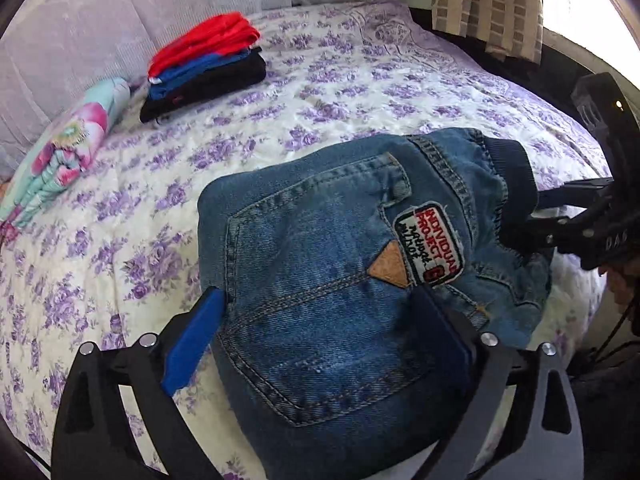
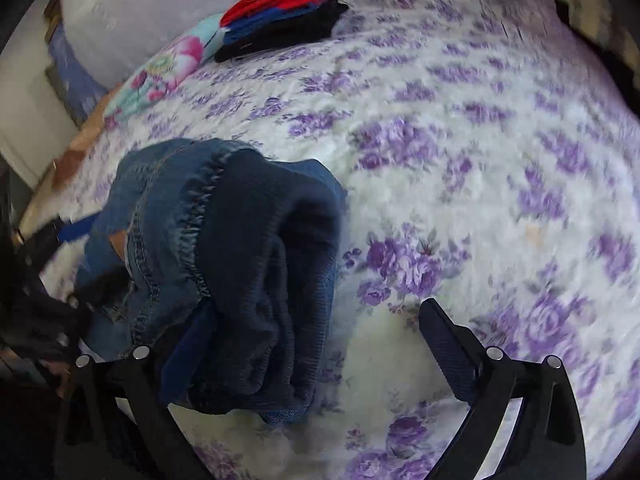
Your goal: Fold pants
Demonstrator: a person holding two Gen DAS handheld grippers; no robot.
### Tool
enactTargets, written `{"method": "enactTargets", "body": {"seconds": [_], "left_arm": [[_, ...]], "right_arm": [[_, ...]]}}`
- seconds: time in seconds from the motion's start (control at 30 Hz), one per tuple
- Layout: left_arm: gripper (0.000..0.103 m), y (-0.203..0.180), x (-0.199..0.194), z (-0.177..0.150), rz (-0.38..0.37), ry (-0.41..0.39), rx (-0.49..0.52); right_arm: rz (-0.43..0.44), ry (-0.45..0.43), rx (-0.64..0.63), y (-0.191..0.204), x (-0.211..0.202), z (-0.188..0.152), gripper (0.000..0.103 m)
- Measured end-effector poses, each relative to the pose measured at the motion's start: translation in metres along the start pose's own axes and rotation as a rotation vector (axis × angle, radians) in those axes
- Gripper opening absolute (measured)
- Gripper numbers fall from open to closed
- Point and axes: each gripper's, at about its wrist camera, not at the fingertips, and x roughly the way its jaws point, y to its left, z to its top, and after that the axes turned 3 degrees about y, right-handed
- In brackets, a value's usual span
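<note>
Folded blue jeans with a back pocket and a sewn patch lie on the floral bedspread. My left gripper stands open around their near end, its blue pad at the left edge and the other finger against the right side. In the right wrist view the dark ribbed waistband of the jeans faces me. My right gripper is open. Its left finger is partly hidden behind the waistband, and its right finger stands apart over bare quilt. The right gripper also shows at the waistband in the left wrist view.
A stack of folded red, blue and black clothes sits at the far left of the bed, with a folded floral cloth beside it. Pale cushions line the back. A striped curtain hangs at the far right.
</note>
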Motion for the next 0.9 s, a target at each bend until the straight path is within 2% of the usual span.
{"method": "enactTargets", "body": {"seconds": [0.07, 0.13, 0.2, 0.3, 0.37, 0.4, 0.43, 0.47, 0.5, 0.53, 0.57, 0.6, 0.63, 0.67, 0.73, 0.83, 0.9], "left_arm": [[0.099, 0.01, 0.006, 0.004, -0.039, 0.026, -0.053], [0.099, 0.018, 0.001, 0.007, -0.073, 0.046, -0.07], [0.098, 0.021, -0.012, 0.013, -0.072, 0.037, -0.058], [0.098, 0.032, -0.042, 0.015, -0.037, -0.032, -0.059], [0.098, 0.042, -0.053, 0.014, -0.042, -0.041, -0.086], [0.098, 0.046, -0.054, 0.012, -0.044, -0.029, -0.097], [0.098, 0.049, -0.052, 0.009, -0.048, -0.01, -0.104], [0.098, 0.051, -0.049, 0.006, -0.052, 0.006, -0.108], [0.098, 0.052, -0.045, 0.004, -0.059, 0.023, -0.113], [0.098, 0.052, -0.04, 0.003, -0.07, 0.046, -0.114], [0.098, 0.051, -0.034, 0.002, -0.09, 0.071, -0.107], [0.098, 0.049, -0.026, 0.0, -0.11, 0.096, -0.101], [0.099, 0.048, -0.019, -0.004, -0.116, 0.108, -0.105], [0.099, 0.048, -0.011, -0.006, -0.132, 0.123, -0.114], [0.099, 0.052, 0.008, -0.009, -0.189, 0.156, -0.165], [0.099, 0.061, 0.027, -0.01, -0.26, 0.189, -0.244], [0.099, 0.06, 0.027, -0.011, -0.26, 0.184, -0.246]], "right_arm": [[-0.046, -0.01, -0.06, 0.011, -0.005, 0.002, 0.099], [-0.079, -0.017, -0.097, 0.021, -0.016, 0.005, 0.099], [-0.133, -0.093, -0.125, 0.032, -0.041, 0.007, 0.099], [-0.072, -0.25, -0.166, 0.052, -0.085, 0.013, 0.099], [0.006, -0.303, -0.21, 0.07, -0.097, 0.019, 0.099], [0.042, -0.301, -0.23, 0.079, -0.095, 0.024, 0.098], [0.075, -0.291, -0.246, 0.087, -0.091, 0.029, 0.092], [0.108, -0.262, -0.255, 0.095, -0.081, 0.033, 0.077], [0.122, -0.222, -0.258, 0.101, -0.071, 0.038, 0.068], [0.116, -0.182, -0.259, 0.106, -0.059, 0.041, 0.051], [0.093, -0.142, -0.262, 0.109, -0.046, 0.042, 0.043], [0.057, -0.091, -0.261, 0.107, -0.029, 0.04, 0.043], [0.032, -0.059, -0.254, 0.102, -0.015, 0.037, 0.038], [0.022, -0.051, -0.247, 0.096, -0.004, 0.035, 0.035], [-0.006, -0.072, -0.288, 0.097, 0.006, 0.033, 0.031], [-0.047, -0.071, -0.306, 0.105, 0.009, 0.032, 0.033], [-0.044, -0.085, -0.314, 0.106, 0.007, 0.028, 0.033]]}}
